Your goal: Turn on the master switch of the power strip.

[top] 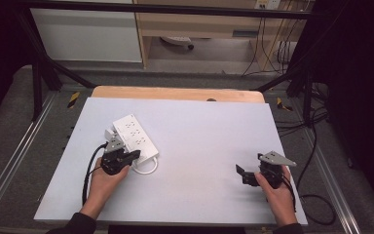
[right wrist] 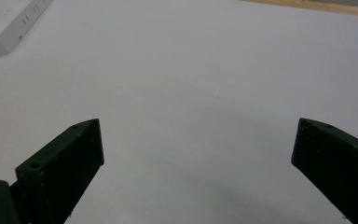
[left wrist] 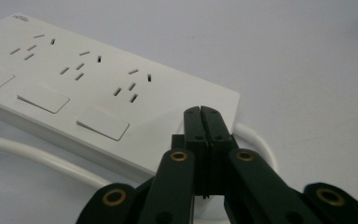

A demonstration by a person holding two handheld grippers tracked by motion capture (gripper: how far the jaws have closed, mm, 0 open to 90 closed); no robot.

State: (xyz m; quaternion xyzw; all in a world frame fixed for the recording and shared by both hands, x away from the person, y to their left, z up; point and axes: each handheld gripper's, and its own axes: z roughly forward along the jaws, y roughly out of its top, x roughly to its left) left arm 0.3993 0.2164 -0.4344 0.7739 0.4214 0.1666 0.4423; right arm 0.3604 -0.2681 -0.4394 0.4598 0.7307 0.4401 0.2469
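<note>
Power strip [top: 133, 133], white, three socket groups with a rocker switch beside each, lies at a slant in the left centre of the high view on the pale blue table mat [top: 209, 146], its white cord [top: 147, 168] looping out from the near end. Left gripper [top: 126, 157] sits right at that near end with its jaws pressed flat together, nothing between them; in the left gripper view the closed tips [left wrist: 200, 114] hang over the strip's corner, just beside the nearest switch [left wrist: 102, 123]. Whether they touch the casing, I cannot tell. Right gripper [top: 243, 174] waits well apart at the lower right, jaws spread wide over bare mat.

The risk, as I judge it: a push with those closed tips lands off the switch, and the light strip skates across the smooth mat, since nothing braces it. The cord loop could also snag the jaws.
</note>
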